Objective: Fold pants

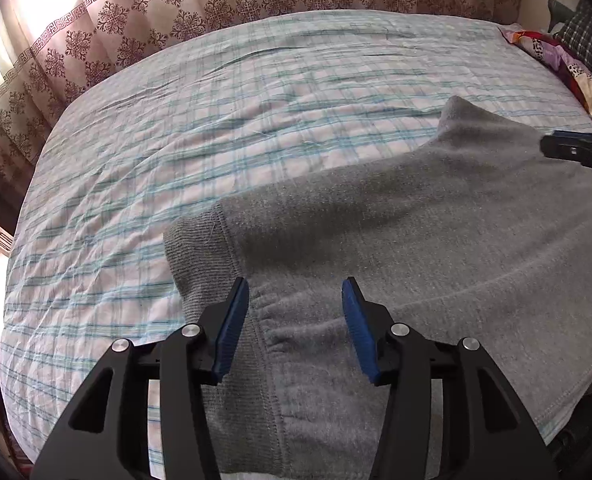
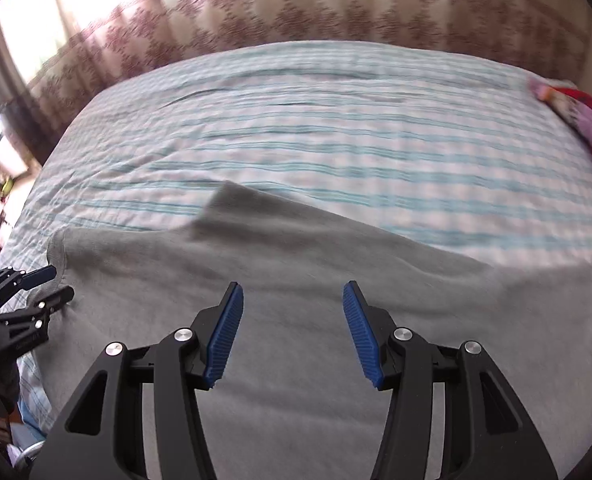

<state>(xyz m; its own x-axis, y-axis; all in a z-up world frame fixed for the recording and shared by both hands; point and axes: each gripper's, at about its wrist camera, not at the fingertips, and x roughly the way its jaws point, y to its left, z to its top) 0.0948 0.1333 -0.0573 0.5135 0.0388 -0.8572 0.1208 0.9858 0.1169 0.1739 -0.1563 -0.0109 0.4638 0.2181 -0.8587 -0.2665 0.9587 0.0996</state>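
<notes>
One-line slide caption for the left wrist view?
Open left gripper poised above ribbed waistband of grey fleece pants lying on a teal-striped plaid bedsheet.

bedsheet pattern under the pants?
White with teal plaid stripes on the bedsheet, under the grey pants. Sharpest in the left wrist view.

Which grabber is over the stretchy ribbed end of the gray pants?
The left gripper: its blue pads straddle the ribbed cuff of the gray sweatpants. The right gripper hovers over plain fabric.
</notes>
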